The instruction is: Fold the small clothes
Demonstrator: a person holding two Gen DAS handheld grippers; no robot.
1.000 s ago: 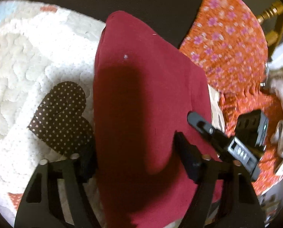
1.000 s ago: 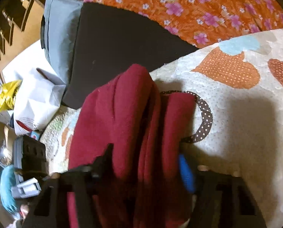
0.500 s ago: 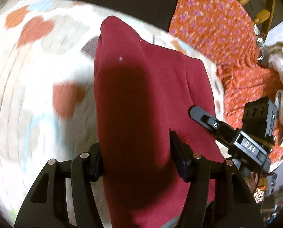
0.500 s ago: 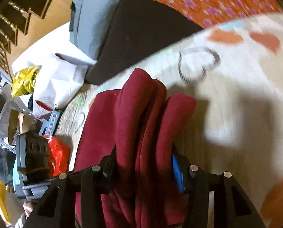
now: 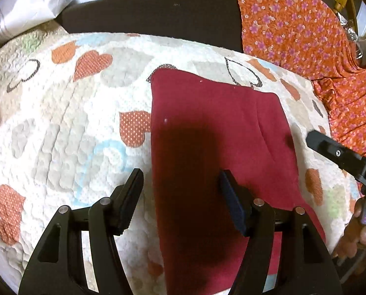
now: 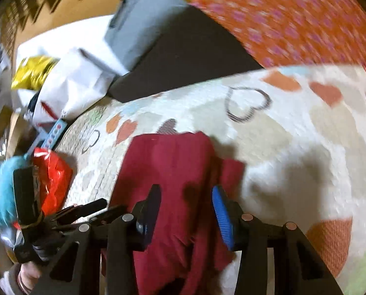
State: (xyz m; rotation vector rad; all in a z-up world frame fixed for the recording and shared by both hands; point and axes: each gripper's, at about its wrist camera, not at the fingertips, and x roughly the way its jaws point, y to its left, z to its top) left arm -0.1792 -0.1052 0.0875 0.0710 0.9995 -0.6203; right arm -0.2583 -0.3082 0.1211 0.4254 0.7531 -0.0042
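Note:
A dark red garment [image 5: 207, 113], folded to a narrow panel, lies flat on a white quilt [image 5: 72, 123] printed with hearts. My left gripper [image 5: 180, 189] hangs over its near left edge with the jaws opening. One finger [image 5: 133, 186] is over bare quilt and the other over the cloth, and neither pad presses on it. In the right wrist view the same garment [image 6: 173, 157] shows between the pads of my right gripper [image 6: 186, 200]. Those jaws are closing, and the cloth lies loose below them with one ridge along its right side.
An orange flowered cloth [image 5: 305, 36] and a dark mat [image 5: 158, 12] border the quilt at the back. White bags [image 5: 23, 7], a red plastic bag [image 6: 52, 172], a yellow bag [image 6: 33, 71] and a grey cushion [image 6: 138, 24] crowd the left. A hand [image 5: 355, 236] shows at the right edge.
The garment was bunched and held up in both grippers; now it lies spread flat on the quilt. Both grippers have let go and drawn back and upward from it.

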